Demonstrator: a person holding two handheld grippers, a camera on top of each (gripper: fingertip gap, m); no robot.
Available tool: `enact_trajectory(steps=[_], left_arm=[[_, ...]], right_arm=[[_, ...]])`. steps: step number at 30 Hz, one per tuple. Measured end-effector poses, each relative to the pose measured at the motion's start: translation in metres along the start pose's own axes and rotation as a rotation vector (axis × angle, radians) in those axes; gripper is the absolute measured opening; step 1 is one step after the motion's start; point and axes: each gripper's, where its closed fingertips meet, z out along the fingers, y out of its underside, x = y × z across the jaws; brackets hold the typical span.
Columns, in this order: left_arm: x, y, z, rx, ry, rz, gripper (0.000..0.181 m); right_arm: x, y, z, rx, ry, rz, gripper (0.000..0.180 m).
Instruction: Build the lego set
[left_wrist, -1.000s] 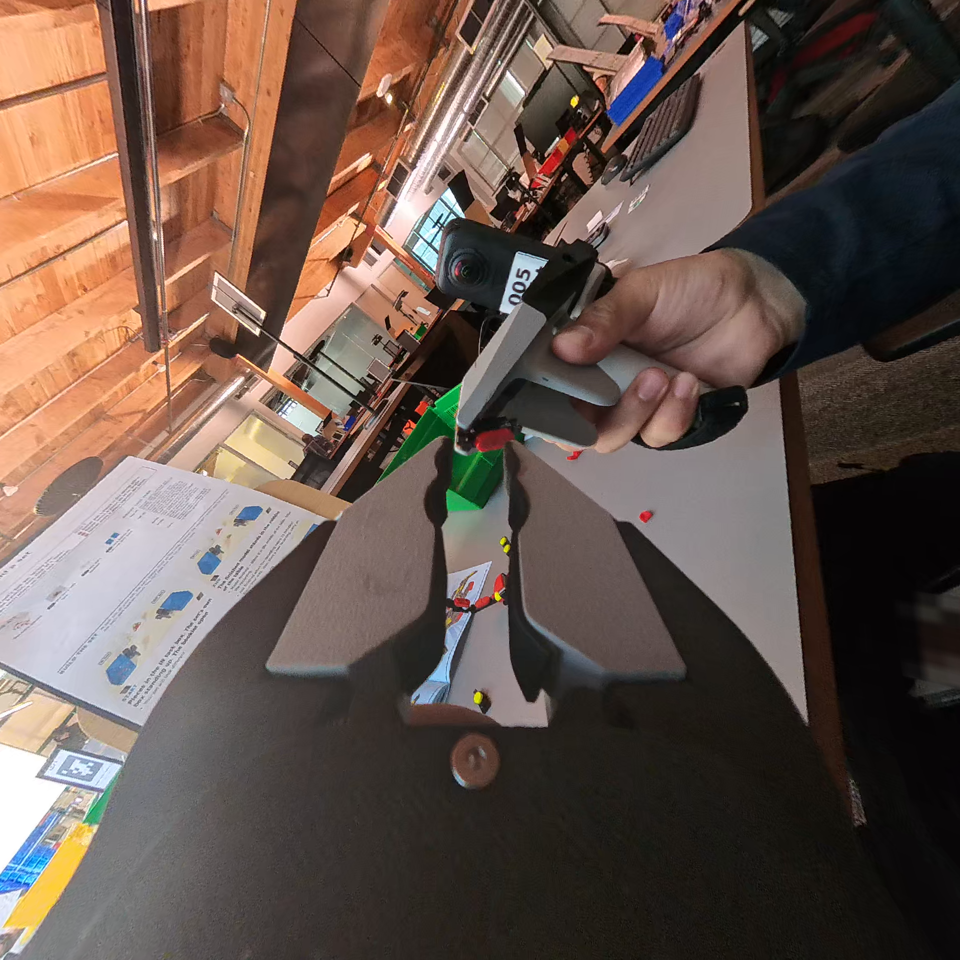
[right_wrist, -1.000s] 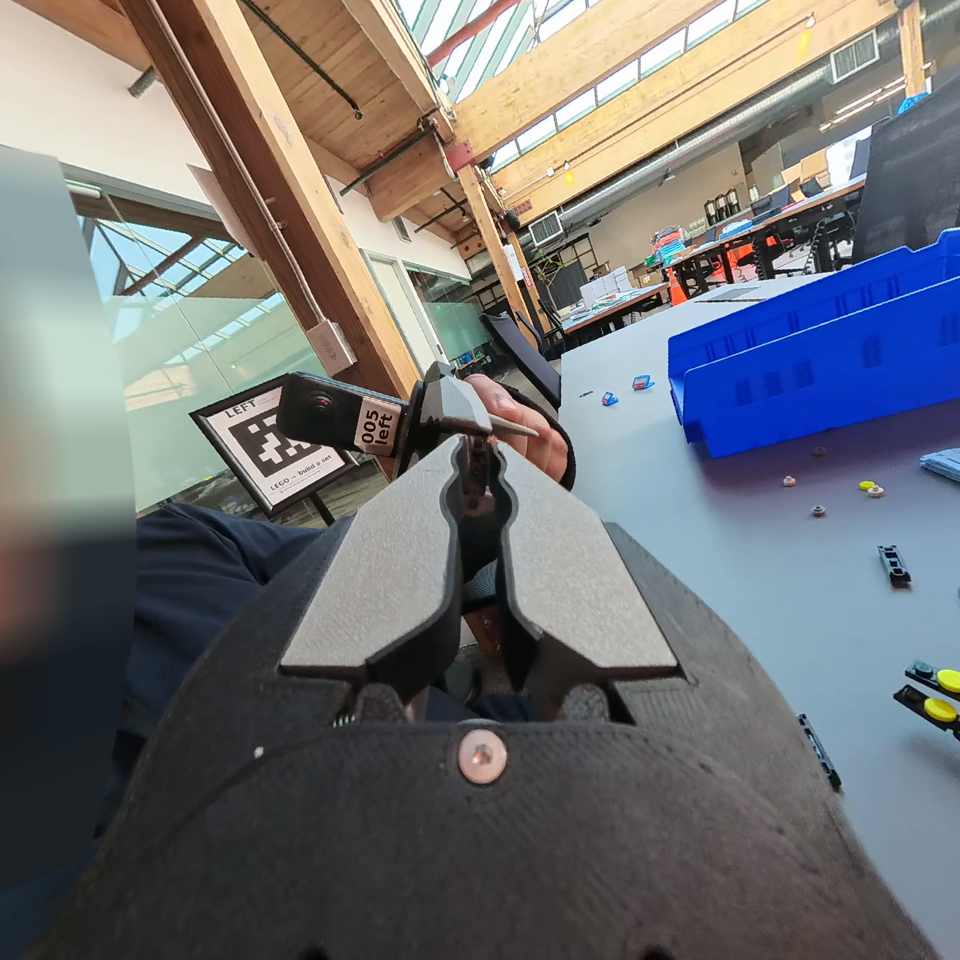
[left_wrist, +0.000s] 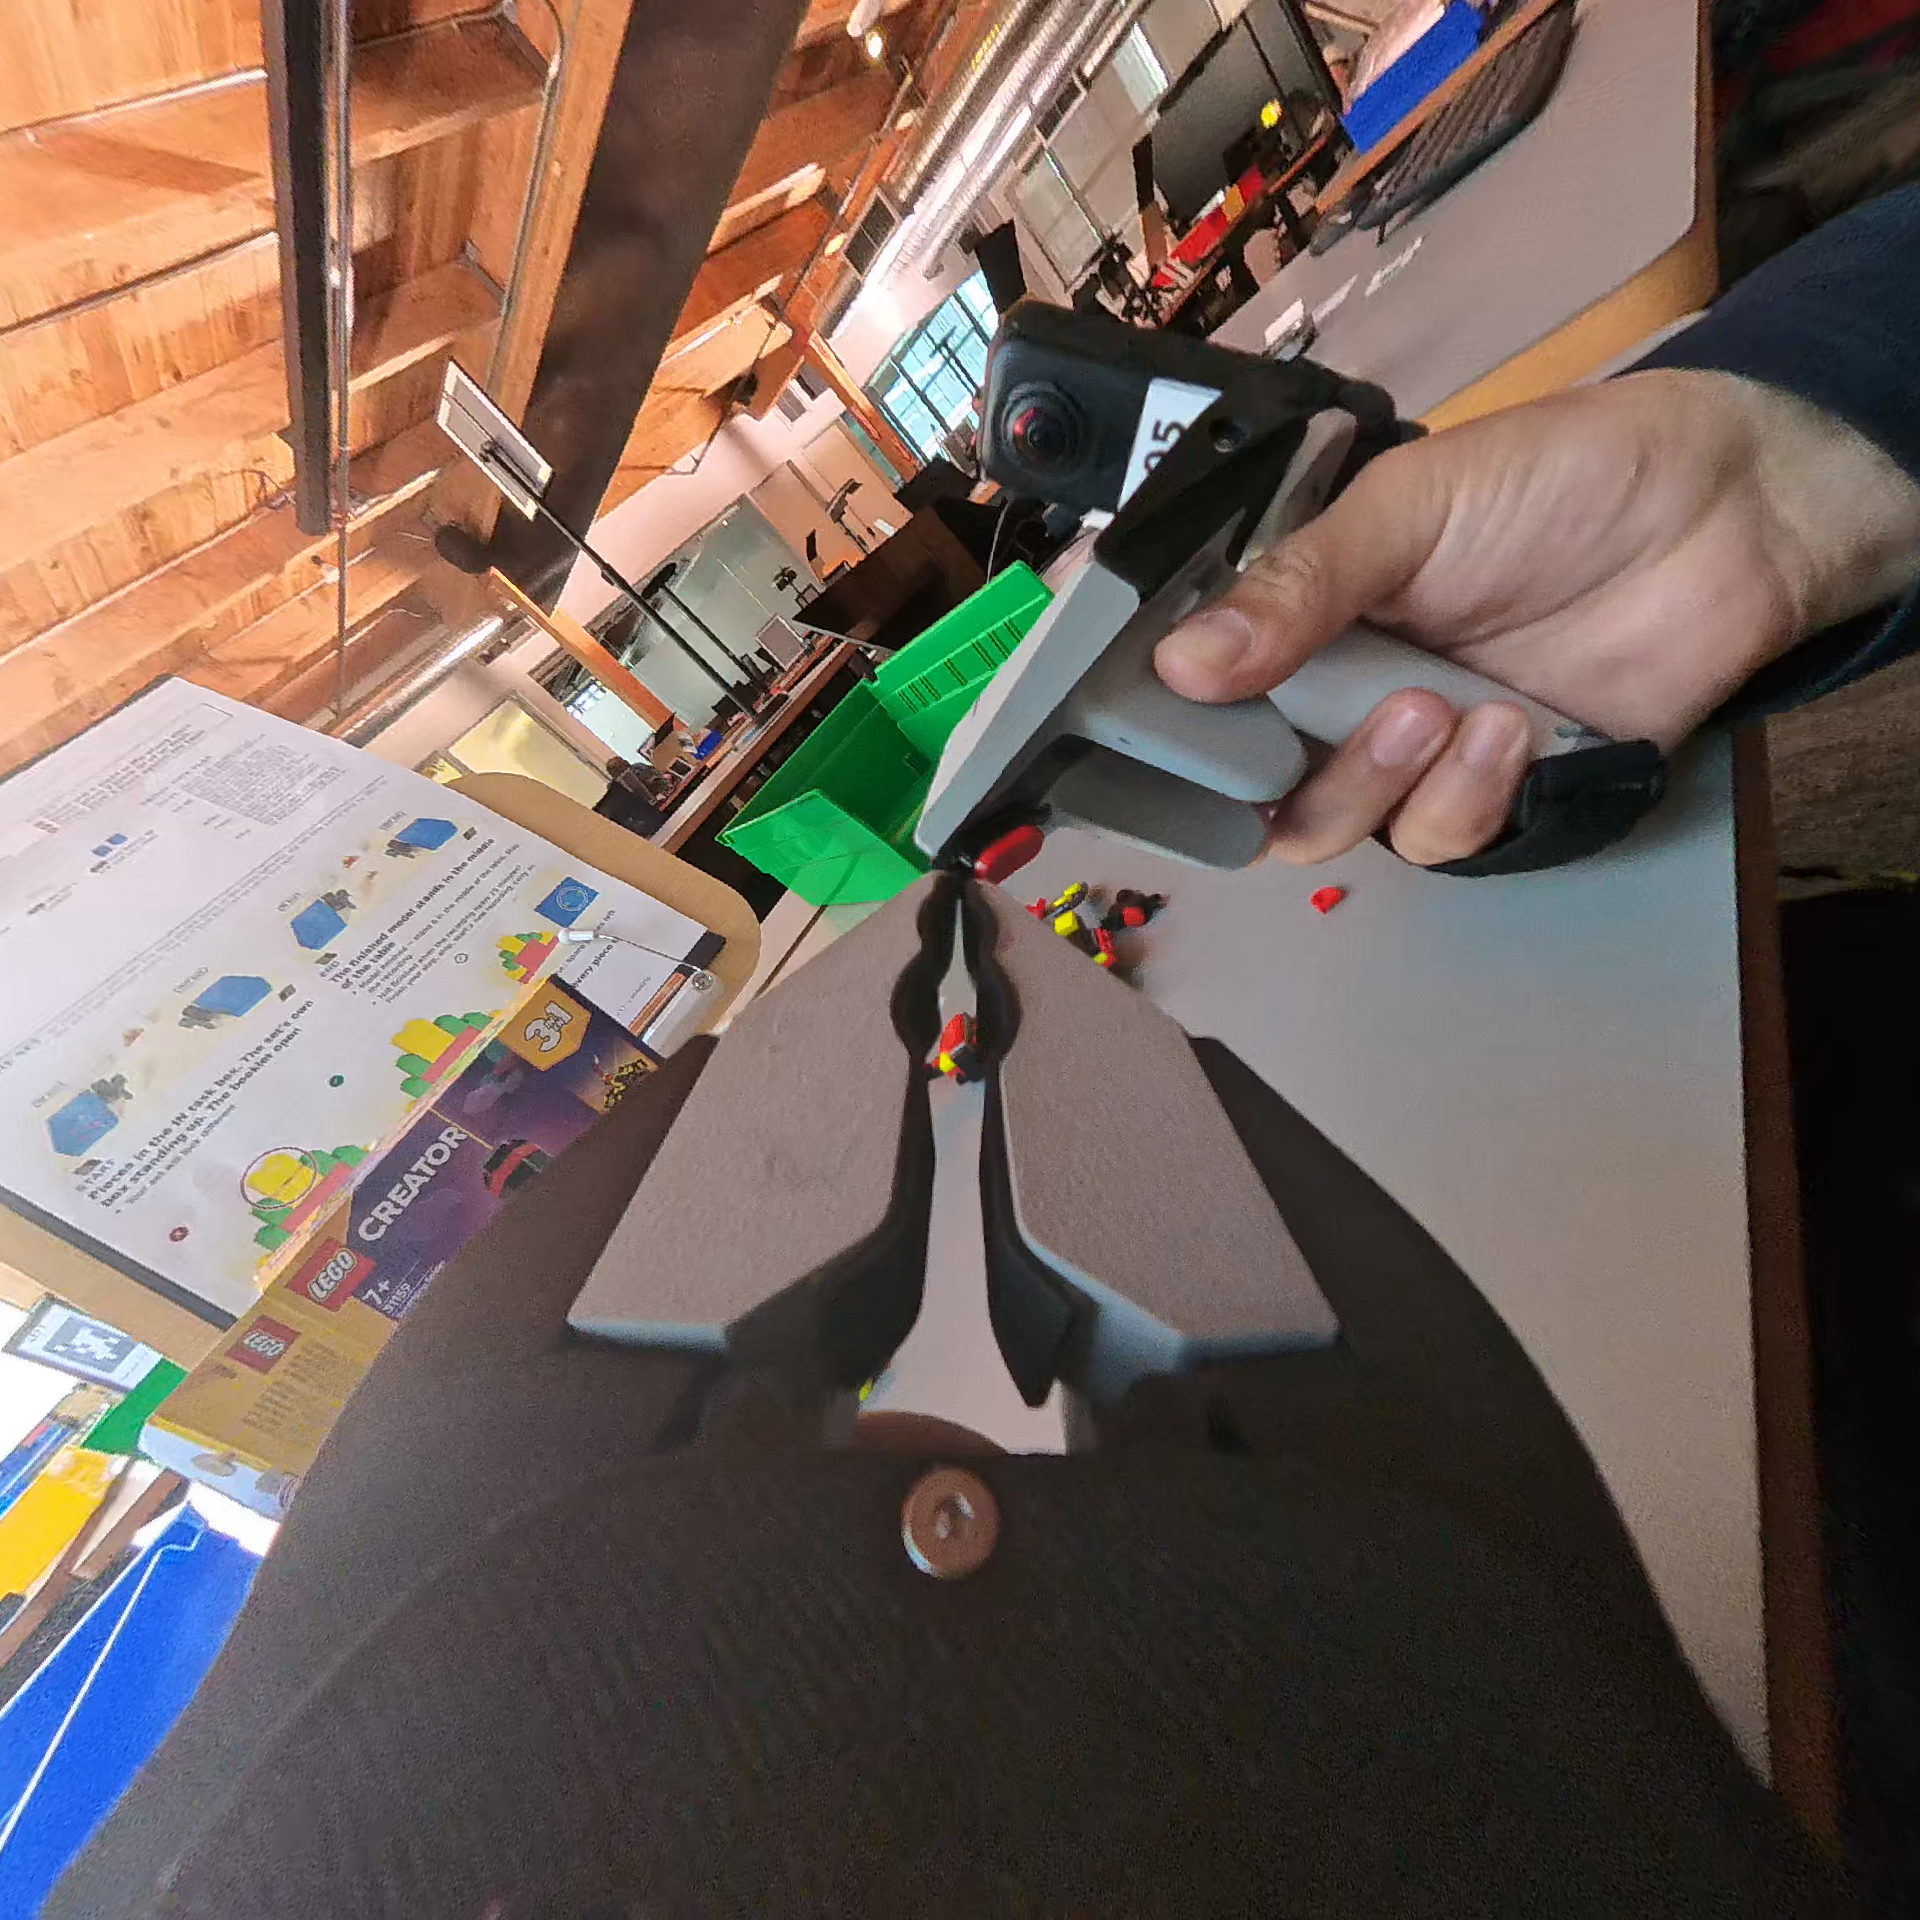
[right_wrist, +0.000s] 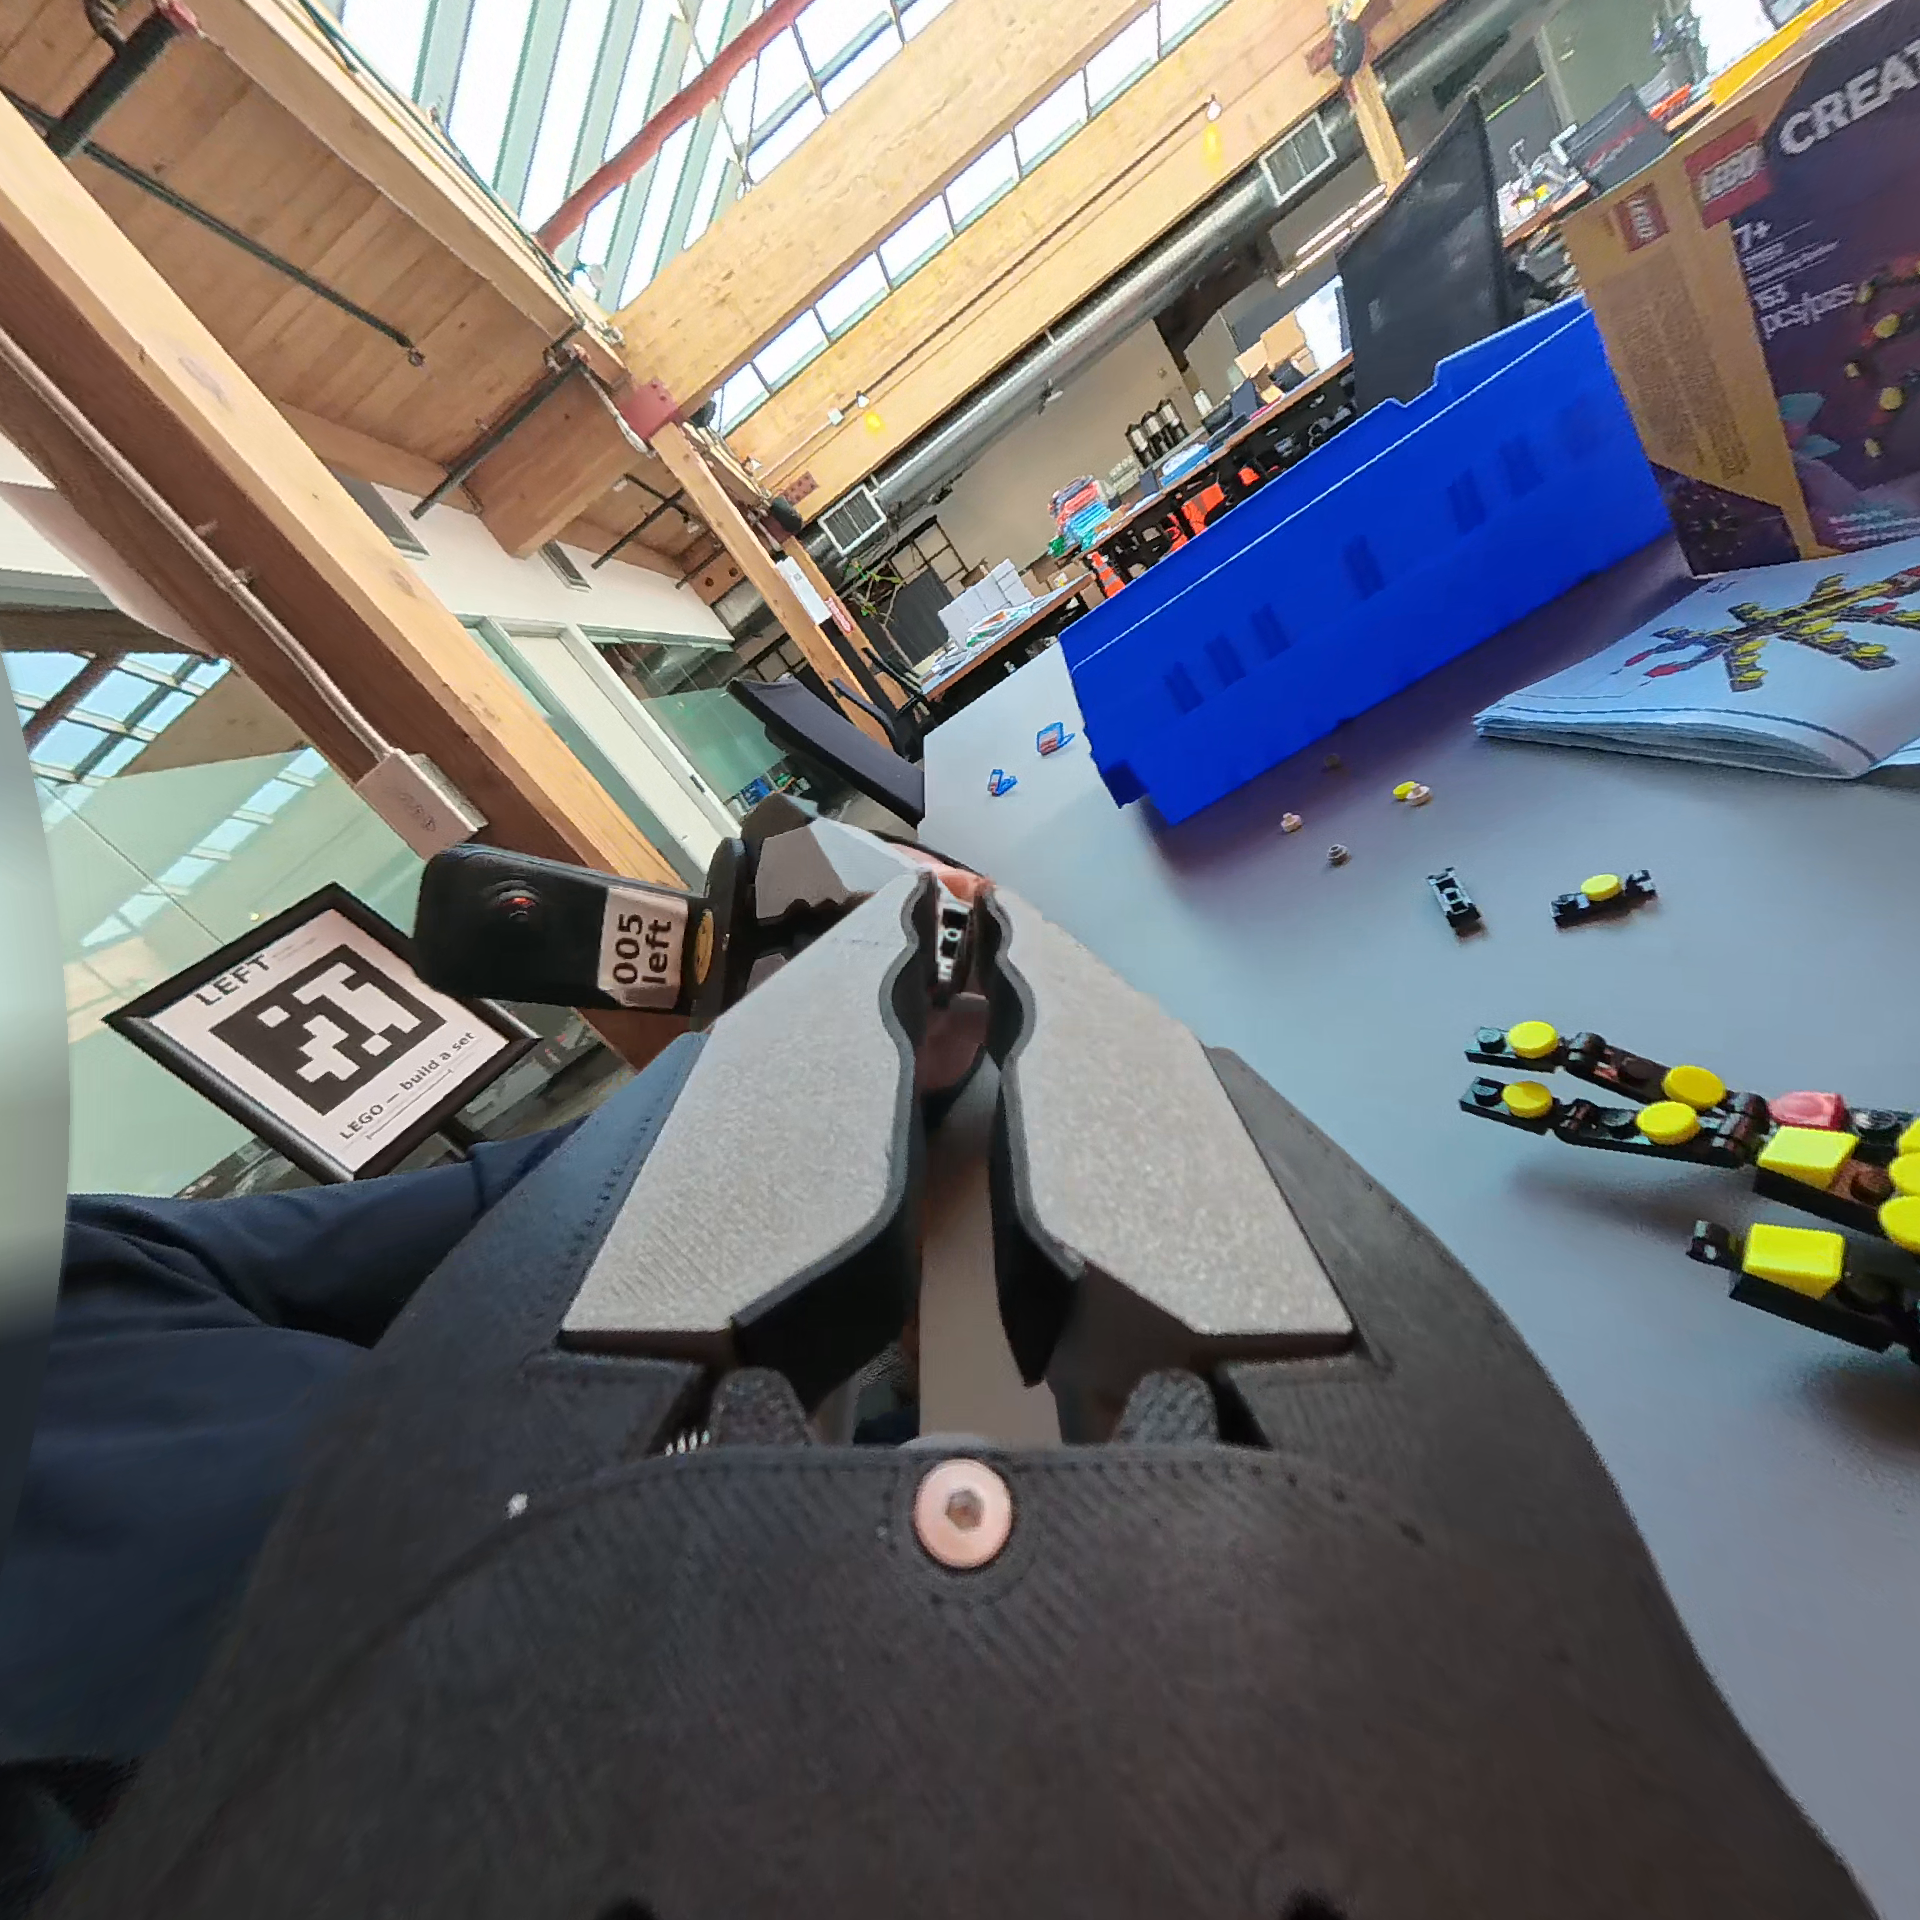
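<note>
Grey table (right_wrist: 1299, 1039): blue bin (right_wrist: 1351, 613), green bin (left_wrist: 873, 769), set box (right_wrist: 1787, 312), open booklet (right_wrist: 1714, 686), black-and-yellow model (right_wrist: 1714, 1143), loose small pieces (left_wrist: 1091, 920).

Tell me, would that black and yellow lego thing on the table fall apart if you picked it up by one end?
Probably it would bend or snap. The black and yellow lego model is built of long thin arms of small pieces joined end to end, so the joints look weak. It is likely light, being small plastic. It lies flat on the table, so it should not roll.
</note>
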Motion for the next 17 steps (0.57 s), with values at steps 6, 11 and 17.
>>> enact_trajectory(steps=[6,11,17], left_arm=[[0.018,0.015,0.003,-0.074,0.068,0.089,0.000],[0.023,0.017,0.009,-0.097,0.037,0.173,0.000],[0.028,0.048,0.015,-0.233,0.072,0.206,0.000]], right_arm=[[0.016,-0.013,-0.007,0.094,0.045,0.038,0.000],[0.023,-0.004,-0.009,-0.021,0.083,-0.064,0.000],[0.020,0.001,-0.011,-0.156,0.111,-0.259,0.000]])
